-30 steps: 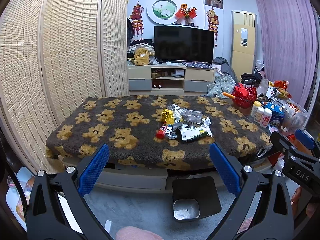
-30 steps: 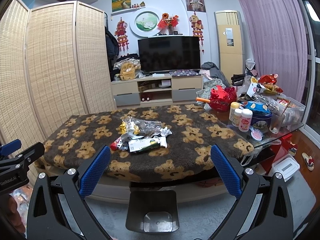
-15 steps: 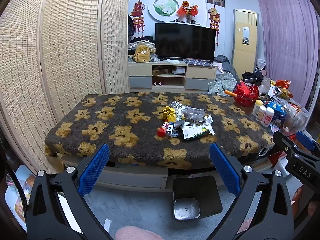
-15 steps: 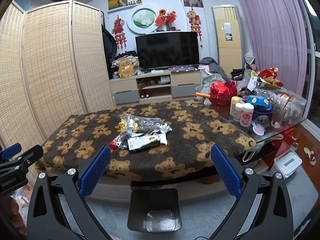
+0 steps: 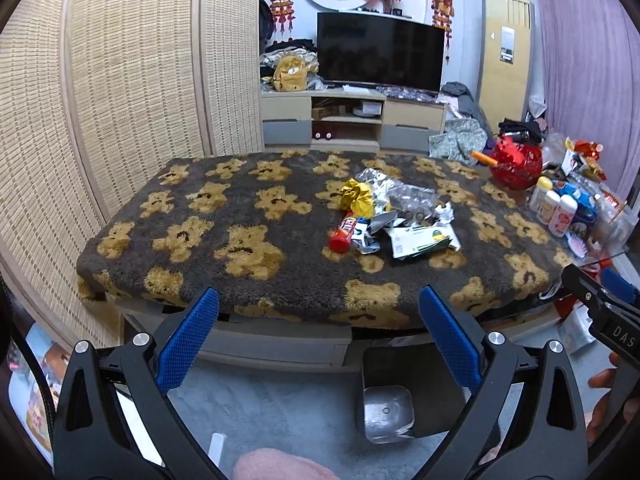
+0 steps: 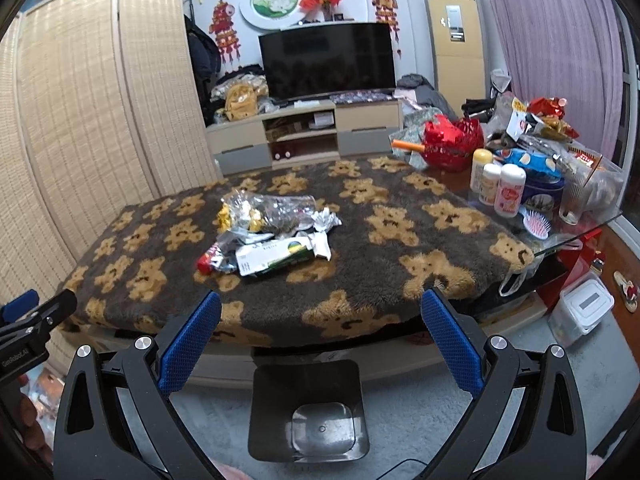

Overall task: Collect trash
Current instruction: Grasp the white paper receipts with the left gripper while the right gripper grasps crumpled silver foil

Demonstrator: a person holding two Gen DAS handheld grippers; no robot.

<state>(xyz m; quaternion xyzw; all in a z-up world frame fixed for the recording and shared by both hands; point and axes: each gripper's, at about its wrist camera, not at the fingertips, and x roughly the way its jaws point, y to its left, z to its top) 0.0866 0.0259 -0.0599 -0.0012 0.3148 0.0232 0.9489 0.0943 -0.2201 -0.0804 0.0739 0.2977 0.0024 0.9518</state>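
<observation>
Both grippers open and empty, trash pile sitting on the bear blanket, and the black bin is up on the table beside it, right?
Not quite. The black bin stands on the floor in front of the table, as the right wrist view shows. The rest holds: left gripper and right gripper are open and empty, and the trash pile lies on the bear blanket.

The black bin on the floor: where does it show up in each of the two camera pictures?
Left wrist view: the black bin sits low, right of centre, below the table edge.
Right wrist view: the black bin sits bottom centre, between the fingers.
Shared landmark: the trash pile on the bear-print cover.
</observation>
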